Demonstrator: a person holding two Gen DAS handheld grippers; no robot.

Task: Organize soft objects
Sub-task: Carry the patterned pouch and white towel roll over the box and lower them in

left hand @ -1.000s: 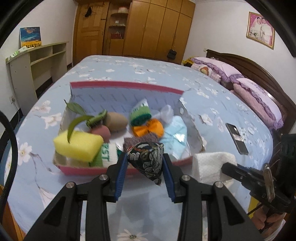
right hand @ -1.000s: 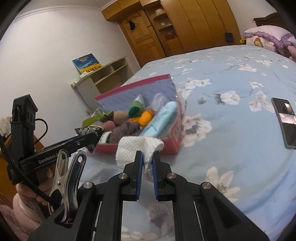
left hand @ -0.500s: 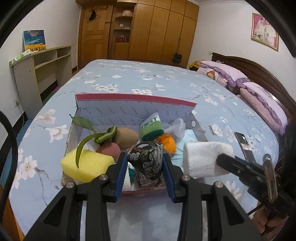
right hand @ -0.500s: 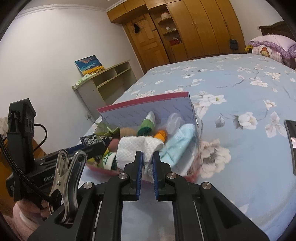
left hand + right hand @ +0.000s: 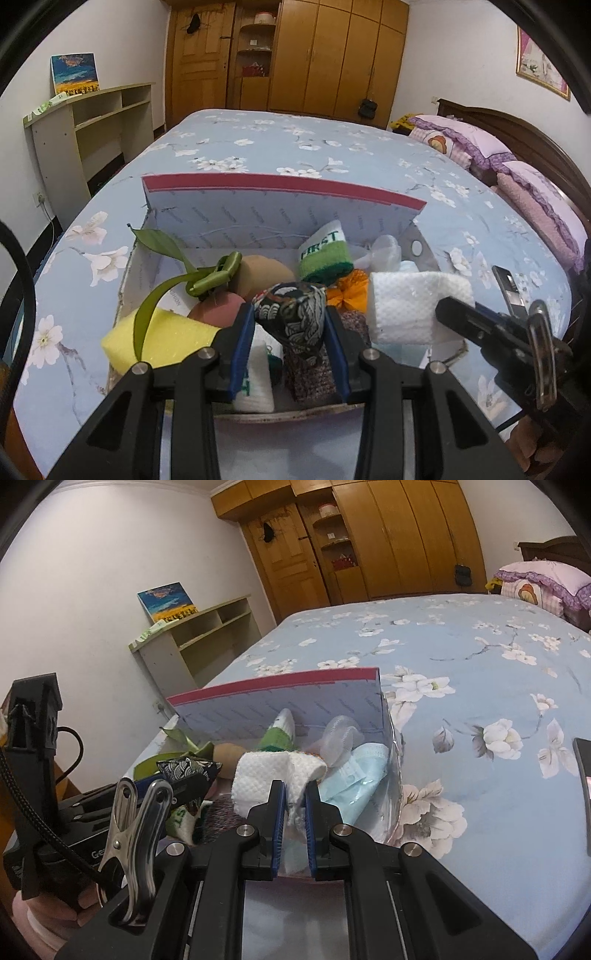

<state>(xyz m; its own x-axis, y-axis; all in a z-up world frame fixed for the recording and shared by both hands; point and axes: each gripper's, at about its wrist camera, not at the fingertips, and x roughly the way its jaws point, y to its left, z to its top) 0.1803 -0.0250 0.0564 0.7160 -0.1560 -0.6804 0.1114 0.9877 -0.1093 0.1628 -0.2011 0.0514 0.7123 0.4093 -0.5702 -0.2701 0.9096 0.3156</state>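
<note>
An open pink-edged cardboard box (image 5: pixel 280 192) sits on the bed and holds several soft things: a yellow sponge (image 5: pixel 159 341), plush fruit with green leaves (image 5: pixel 258 273), a green "FIRST" sock (image 5: pixel 325 254), an orange item (image 5: pixel 349 291) and a light blue mask (image 5: pixel 354 779). My left gripper (image 5: pixel 290 325) is shut on a dark patterned pouch (image 5: pixel 295 314) above the box's front part. My right gripper (image 5: pixel 294 805) is shut on a white folded tissue (image 5: pixel 273 779), held over the box's right front; it also shows in the left wrist view (image 5: pixel 413 310).
The box's raised lid (image 5: pixel 288 705) stands at the far side. A black phone (image 5: pixel 508 286) lies on the blue floral bedspread (image 5: pixel 461 657) to the right of the box. Pillows (image 5: pixel 469 142) and headboard are far right; a shelf unit (image 5: pixel 92 122) stands left.
Both grippers have moved forward from in front of the box to above its front part, carrying the pouch and the tissue with them.
</note>
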